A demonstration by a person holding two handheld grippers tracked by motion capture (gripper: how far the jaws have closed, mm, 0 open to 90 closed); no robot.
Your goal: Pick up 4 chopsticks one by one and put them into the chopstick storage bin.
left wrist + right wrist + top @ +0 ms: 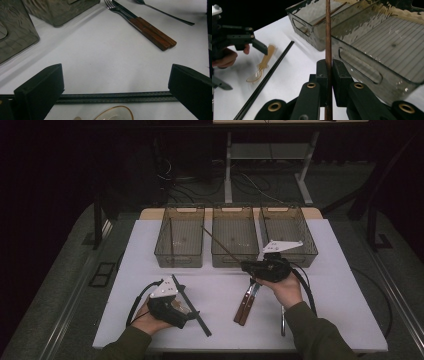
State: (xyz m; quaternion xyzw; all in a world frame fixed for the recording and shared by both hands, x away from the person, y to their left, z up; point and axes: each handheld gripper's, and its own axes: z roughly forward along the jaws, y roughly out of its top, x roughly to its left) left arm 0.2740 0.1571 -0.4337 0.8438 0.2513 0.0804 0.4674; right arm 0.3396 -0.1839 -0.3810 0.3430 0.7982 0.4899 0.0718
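Observation:
My right gripper (pixel 246 265) (pixel 328 65) is shut on a long brown chopstick (pixel 222 245) (pixel 328 32). The stick slants up and left over the front wall of the middle bin (pixel 235 261) (pixel 372 72). My left gripper (pixel 187 312) (pixel 116 75) is open, low over the table at the front left. A pair of black chopsticks (pixel 194 306) (pixel 115 98) (pixel 265 80) lies flat on the table across the gap between its jaws. A translucent amber spoon (pixel 115 115) (pixel 262 63) lies just by them.
Three see-through bins stand in a row at the back: left bin (pixel 179 259) (pixel 312 37), middle bin, right bin (pixel 306 255). A wood-handled knife and fork (pixel 246 304) (pixel 152 32) lie at the centre front. A metal spoon (pixel 282 320) (pixel 165 13) lies right of them.

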